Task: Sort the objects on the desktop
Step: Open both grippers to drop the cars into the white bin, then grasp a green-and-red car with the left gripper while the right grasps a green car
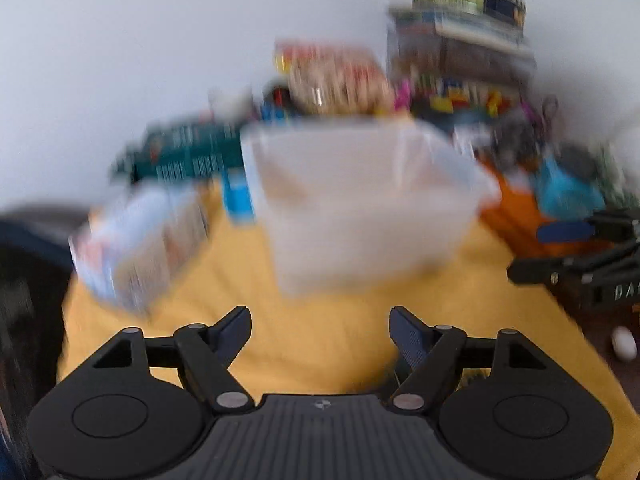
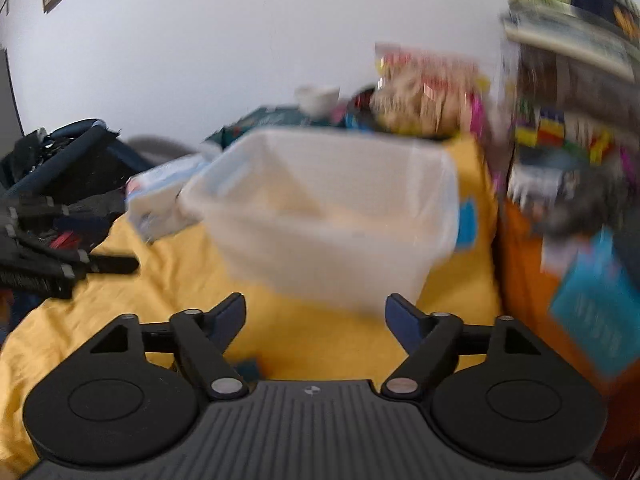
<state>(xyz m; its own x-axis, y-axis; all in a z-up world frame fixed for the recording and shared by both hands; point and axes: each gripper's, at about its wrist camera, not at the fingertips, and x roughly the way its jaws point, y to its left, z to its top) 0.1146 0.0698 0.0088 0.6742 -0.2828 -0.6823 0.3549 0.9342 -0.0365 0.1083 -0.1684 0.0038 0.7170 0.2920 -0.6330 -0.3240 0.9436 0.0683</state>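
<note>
Both wrist views are smeared by motion blur, so fine detail is lost.

A translucent plastic bin (image 1: 360, 208) stands upright on a yellow cloth (image 1: 320, 340) that covers the desk, its open mouth facing up. The bin is rectangular. In the left wrist view its long axis appears to run from near left toward far right, with one corner turned toward the camera; in the right wrist view the same bin (image 2: 328, 216) sits just ahead of the fingers. The blur hides whether anything lies inside it.

The left gripper (image 1: 320, 328) hovers over bare yellow cloth just short of the bin, its jaws spread wide and nothing between them. The right gripper (image 2: 316, 316) is likewise released, jaws wide apart and empty, pointing down toward the near wall of the bin. Each gripper shows at the edge of the other's view, the right one (image 1: 576, 252) at the right side of the left wrist view.

To the left of the bin lies a blurred white and blue package (image 1: 136, 240), near it but apart. Behind the bin, a dark green box (image 1: 184, 156) and a bag with red and tan print (image 1: 332, 76) rest against the white wall. To the right, a stack of books and boxes (image 1: 460, 40) rises above a jumble of small colourful items (image 1: 472, 100). An orange surface (image 2: 528, 280) borders the cloth on the right.
</note>
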